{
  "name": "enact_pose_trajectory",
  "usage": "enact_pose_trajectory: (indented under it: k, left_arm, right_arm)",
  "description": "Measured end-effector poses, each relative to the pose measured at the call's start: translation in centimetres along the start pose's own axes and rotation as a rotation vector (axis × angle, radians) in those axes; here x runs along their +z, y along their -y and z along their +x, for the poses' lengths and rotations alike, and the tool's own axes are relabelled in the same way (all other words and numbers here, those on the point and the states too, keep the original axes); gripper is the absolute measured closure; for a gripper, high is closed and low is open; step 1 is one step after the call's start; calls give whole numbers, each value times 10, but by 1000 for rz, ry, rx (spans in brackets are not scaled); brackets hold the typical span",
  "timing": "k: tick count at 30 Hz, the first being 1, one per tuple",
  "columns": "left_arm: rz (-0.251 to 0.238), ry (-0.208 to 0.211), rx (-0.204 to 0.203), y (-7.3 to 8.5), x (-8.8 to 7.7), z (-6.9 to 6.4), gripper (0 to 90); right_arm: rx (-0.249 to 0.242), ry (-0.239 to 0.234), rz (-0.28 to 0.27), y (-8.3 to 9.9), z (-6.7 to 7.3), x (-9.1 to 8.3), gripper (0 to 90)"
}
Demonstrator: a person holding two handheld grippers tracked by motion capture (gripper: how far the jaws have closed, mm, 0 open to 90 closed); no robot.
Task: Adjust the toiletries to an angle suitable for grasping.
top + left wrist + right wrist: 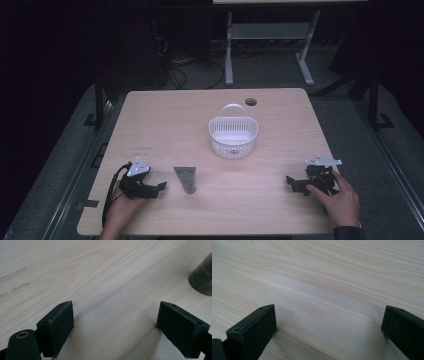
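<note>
You had both tongs resting on the table (pixel 165 107), jaws spread wide and holding nothing: the left tongs (pixel 161 186) sat just beside the dark tube (pixel 186 179), the right tongs (pixel 291 181) well apart from it. The tube lay flat in front of the white basket (pixel 233 136). It looked light, soft and probably slick; gripping across its middle seemed safest. The pale wood was smooth, the room dark.

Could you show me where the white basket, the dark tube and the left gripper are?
white basket (pixel 233 145): high view, on its front wall.
dark tube (pixel 187 179): high view, mid-body.
left gripper (pixel 163 185): high view, between its open jaw tips.
</note>
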State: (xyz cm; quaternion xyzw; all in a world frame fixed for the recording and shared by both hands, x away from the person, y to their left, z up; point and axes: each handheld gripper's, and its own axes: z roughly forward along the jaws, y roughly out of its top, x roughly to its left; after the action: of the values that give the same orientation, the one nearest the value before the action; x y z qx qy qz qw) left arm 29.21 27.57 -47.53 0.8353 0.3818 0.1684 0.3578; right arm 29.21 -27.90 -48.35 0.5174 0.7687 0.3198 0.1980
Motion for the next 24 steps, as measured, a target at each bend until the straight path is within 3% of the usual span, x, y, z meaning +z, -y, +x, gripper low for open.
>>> enact_pose_trajectory:
  k: [6, 10, 13, 16, 24]
  left_arm:
    - [11, -5, -9, -1, -1, -1, 138]
    - [18, 18, -19, -3, -5, -2, 175]
    - [8, 32, -16, -5, -11, -2, 295]
    - [-3, 73, -23, -8, -22, -2, 426]
    - [12, 116, -29, -14, -37, -4, 725]
  right_arm:
    - [0, 0, 0, 0, 0, 0, 0]
    - [0, 0, 0, 0, 0, 0, 0]
    - [0, 0, 0, 0, 0, 0, 0]
    - [0, 0, 0, 0, 0, 0, 0]
    - [0, 0, 0, 0, 0, 0, 0]
